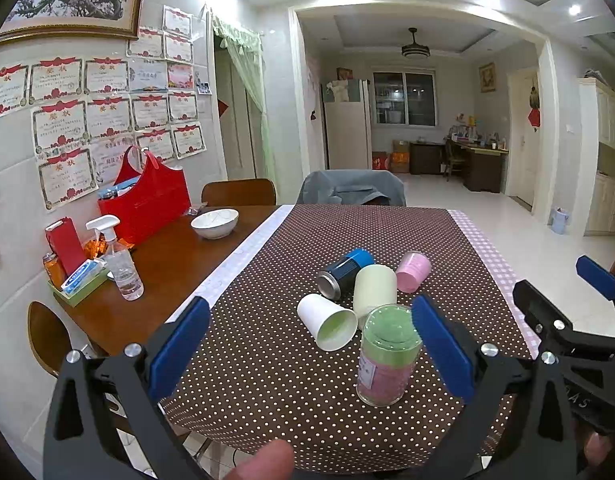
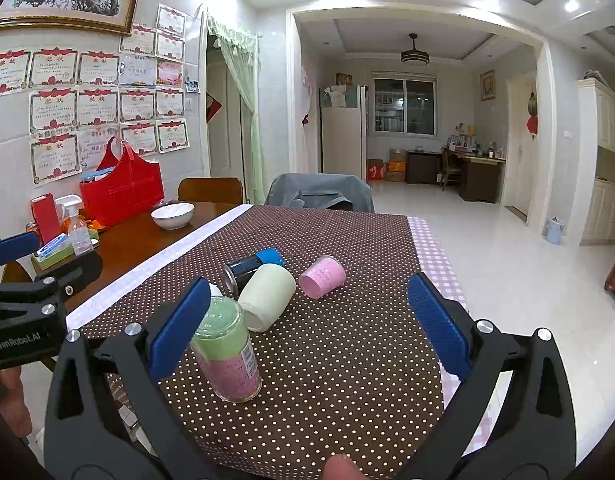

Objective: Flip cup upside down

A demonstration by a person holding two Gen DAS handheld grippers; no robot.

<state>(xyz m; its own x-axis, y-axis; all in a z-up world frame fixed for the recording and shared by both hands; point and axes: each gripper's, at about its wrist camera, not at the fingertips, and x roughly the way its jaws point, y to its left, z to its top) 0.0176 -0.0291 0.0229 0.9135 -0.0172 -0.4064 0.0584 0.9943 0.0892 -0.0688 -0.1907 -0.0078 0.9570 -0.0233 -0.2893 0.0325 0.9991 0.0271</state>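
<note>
- Brown cloth with white dots (image 1: 267, 360) covers the near part of the table (image 1: 159, 264), and five cups sit on it in a loose cluster.
- Nearest stands a clear glass cup (image 1: 387, 356) with a green upper band and a pink lower band; it is upright in stance with a flat green face on top, and whether that face is a base or a lid I cannot tell.
- Just behind it lie four cups on their sides: a white paper cup (image 1: 327, 322) with its mouth toward the camera, a cream cup (image 1: 374, 288), a dark blue can-like cup (image 1: 345, 270) and a pink cup (image 1: 413, 271).
- Left tool (image 1: 311, 344) hangs released, its blue pads spread wide; the right-hand pad sits just beside the glass cup, and contact cannot be judged.
- Right tool (image 2: 309, 326) is likewise released, jaws wide apart, with its left pad overlapping the glass cup (image 2: 227, 356) in the right wrist view; nothing is gripped.
- On the bare wood to the left are a white bowl (image 1: 214, 222), a red bag (image 1: 147, 200) and a spray bottle (image 1: 117, 260).
</note>
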